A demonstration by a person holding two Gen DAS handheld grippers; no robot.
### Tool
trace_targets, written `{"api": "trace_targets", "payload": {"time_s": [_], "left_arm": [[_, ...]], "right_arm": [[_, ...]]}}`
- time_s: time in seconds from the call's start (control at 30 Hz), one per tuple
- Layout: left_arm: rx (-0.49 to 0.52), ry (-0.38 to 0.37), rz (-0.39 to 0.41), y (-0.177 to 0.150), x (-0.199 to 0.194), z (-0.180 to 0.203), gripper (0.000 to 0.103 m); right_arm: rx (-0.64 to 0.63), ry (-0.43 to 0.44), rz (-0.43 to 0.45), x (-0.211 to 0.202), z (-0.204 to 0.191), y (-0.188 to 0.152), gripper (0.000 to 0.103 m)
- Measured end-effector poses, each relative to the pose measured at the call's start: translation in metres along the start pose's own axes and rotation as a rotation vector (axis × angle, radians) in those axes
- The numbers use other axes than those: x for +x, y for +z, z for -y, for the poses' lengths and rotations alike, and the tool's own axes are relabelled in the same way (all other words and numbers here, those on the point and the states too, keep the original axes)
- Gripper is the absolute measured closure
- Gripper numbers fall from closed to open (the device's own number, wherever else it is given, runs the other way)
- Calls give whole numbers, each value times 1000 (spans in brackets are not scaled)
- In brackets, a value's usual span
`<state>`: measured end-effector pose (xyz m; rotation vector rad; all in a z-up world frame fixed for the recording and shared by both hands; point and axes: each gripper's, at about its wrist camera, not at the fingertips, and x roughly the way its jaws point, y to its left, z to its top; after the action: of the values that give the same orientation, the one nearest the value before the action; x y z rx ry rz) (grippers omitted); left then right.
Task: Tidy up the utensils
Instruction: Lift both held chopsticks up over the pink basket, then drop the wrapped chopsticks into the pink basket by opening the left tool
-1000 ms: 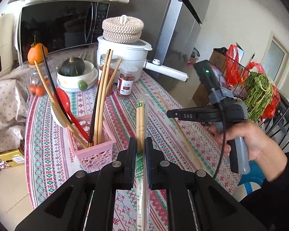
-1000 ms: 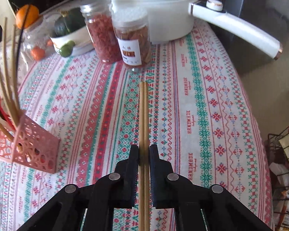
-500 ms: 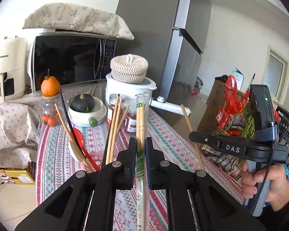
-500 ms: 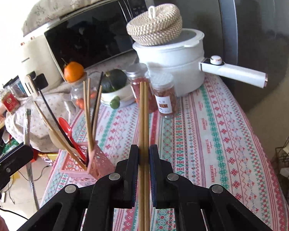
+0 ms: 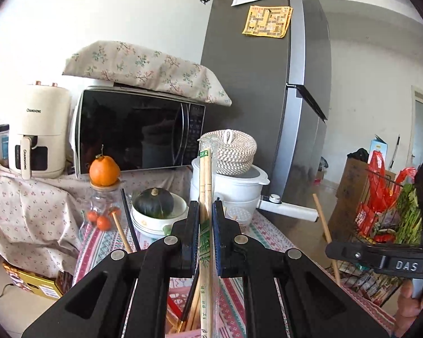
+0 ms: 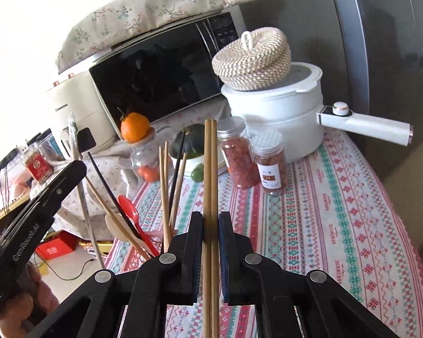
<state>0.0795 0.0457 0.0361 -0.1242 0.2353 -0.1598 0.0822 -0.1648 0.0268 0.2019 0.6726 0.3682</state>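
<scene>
My left gripper (image 5: 206, 207) is shut on a pair of wooden chopsticks in a clear wrapper (image 5: 205, 177), which stick up past the fingertips toward the white pot. My right gripper (image 6: 211, 217) is shut on a bare pair of wooden chopsticks (image 6: 210, 163). Just left of and below those fingers, the pink utensil basket (image 6: 152, 238) shows only its rim, with chopsticks, a red spoon (image 6: 129, 207) and a pale spoon standing in it. In the left wrist view the basket lies mostly hidden under the jaws. The right gripper's body (image 5: 380, 256) shows at the right edge there.
On the patterned tablecloth (image 6: 310, 211) stand two spice jars (image 6: 269, 163), a white pot with a long handle (image 6: 284, 118) and a woven lid, a bowl with a green squash (image 5: 153, 202), and a jar topped by an orange (image 5: 104, 170). Behind are a microwave, air fryer and fridge. A wire rack of groceries (image 5: 386, 211) is at right.
Both grippers have risen and tilted upward, each keeping its chopsticks. The right one lifted its pair off the tablecloth; the basket dropped toward the bottom of both views.
</scene>
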Motion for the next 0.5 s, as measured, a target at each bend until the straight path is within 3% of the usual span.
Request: {"api": "trace_targets", "payload": {"time_s": [0.2, 0.5], "left_arm": [[89, 93, 82, 1, 22, 8, 94], [167, 157, 49, -26, 51, 5, 93]], "right_arm": [[2, 2, 0, 2, 0, 0, 96], [19, -3, 9, 5, 4, -1, 96]]}}
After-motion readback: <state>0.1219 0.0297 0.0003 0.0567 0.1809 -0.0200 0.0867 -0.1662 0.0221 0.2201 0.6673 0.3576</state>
